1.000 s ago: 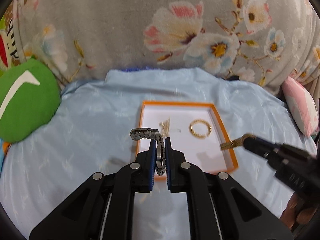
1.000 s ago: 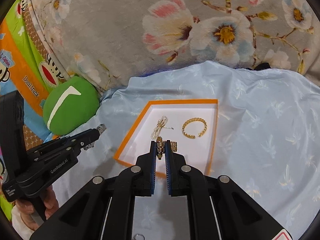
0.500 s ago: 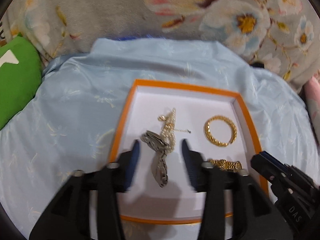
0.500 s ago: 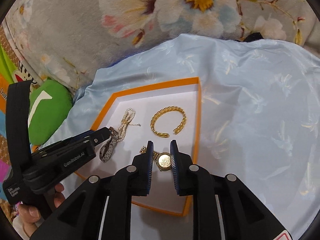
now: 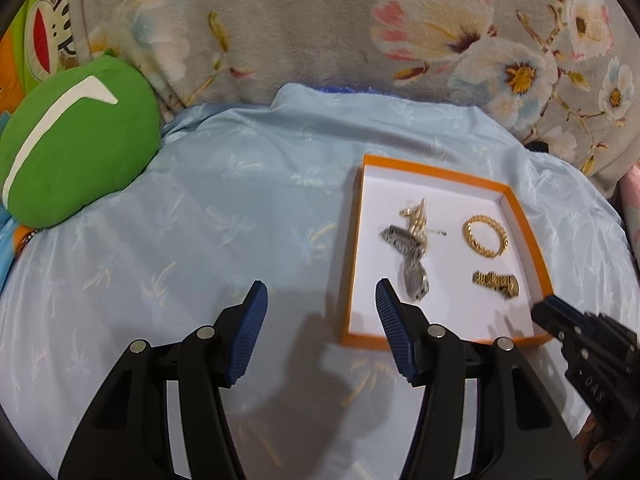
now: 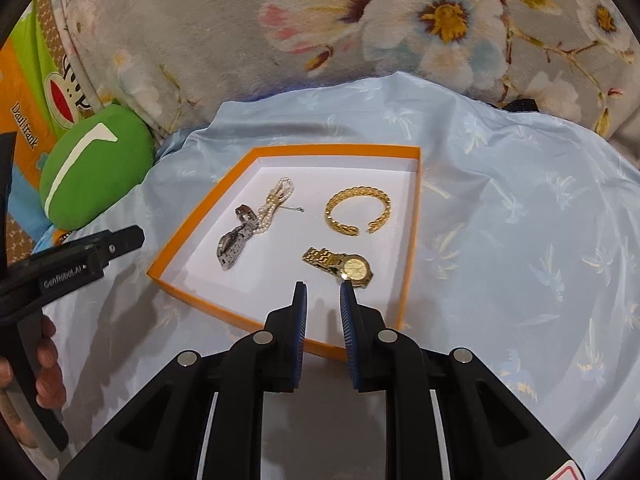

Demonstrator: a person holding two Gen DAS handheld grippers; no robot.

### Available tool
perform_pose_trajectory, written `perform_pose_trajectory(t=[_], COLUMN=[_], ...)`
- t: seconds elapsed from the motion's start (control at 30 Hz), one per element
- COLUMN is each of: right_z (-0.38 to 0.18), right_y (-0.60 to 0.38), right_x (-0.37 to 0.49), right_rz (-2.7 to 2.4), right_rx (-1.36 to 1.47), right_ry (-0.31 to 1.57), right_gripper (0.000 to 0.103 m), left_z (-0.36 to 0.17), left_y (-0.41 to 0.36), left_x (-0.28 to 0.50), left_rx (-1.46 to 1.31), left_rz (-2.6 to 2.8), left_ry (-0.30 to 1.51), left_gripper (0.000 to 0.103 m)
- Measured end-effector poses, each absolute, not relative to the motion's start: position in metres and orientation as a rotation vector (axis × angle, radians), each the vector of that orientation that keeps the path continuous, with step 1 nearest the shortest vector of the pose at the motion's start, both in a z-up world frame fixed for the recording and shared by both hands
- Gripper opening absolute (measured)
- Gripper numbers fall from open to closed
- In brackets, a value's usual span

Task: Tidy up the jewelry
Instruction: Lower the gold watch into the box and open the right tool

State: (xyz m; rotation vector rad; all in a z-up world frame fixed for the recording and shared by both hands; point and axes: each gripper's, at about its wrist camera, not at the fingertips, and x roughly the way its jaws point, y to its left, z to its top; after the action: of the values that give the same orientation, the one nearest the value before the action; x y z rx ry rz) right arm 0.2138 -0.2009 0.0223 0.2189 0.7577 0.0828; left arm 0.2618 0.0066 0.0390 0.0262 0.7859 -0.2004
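An orange-rimmed white tray (image 5: 432,166) (image 6: 336,150) lies on a pale blue cloth. In it are a silver watch (image 5: 412,264) (image 6: 234,244), a pearl bracelet (image 5: 418,216) (image 6: 276,200), a gold bangle (image 5: 486,236) (image 6: 356,212) and a gold watch (image 5: 496,282) (image 6: 340,266). My left gripper (image 5: 320,286) hangs over the tray's near left edge, its jaws opening wide with nothing between them. My right gripper (image 6: 323,286) sits just short of the gold watch, jaws slightly apart and empty.
A green cushion (image 5: 76,148) (image 6: 92,168) rests at the left against a grey floral backrest (image 5: 320,32). The blue cloth (image 5: 200,220) spreads all around the tray. A person's hand (image 6: 44,364) holds the left gripper's handle.
The left gripper let go of the silver watch, which now lies in the tray, then drew back leftwards. The right gripper released the gold watch into the tray and pulled back a little.
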Motion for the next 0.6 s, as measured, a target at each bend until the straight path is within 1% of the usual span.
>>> perform_pose_trajectory(t=[0.13,0.3,0.37,0.43,0.6], right_z=[0.033,0.029,0.019,0.013,0.007], right_y=[-0.166,-0.123,-0.115,-0.115,-0.147], right_x=[0.233,0.268,0.282,0.286,0.271], right_rz=[0.182,0.239,0.232,0.166,0.096], right_rx=[0.193,0.126,0.106,0.056,0.140], right_ry=[0.765,0.798,0.835,0.832,0.847], right_gripper=[0.018,0.014,0.011,0.001,0.001], left_z=[0.031,0.023,0.020,0.019,0.016], left_y=[0.016,0.032,0.037,0.043,0.056], left_x=[0.248,0.239,0.239,0.238,0.238], left_rx=[0.002,-0.025,-0.016,-0.019,-0.044], left_rz=[-0.179,-0.161,-0.151,-0.147,-0.151], left_ry=[0.791,0.807,0.811,0.816,0.826], left_gripper=[0.054,0.054,0.054,0.054,0.054])
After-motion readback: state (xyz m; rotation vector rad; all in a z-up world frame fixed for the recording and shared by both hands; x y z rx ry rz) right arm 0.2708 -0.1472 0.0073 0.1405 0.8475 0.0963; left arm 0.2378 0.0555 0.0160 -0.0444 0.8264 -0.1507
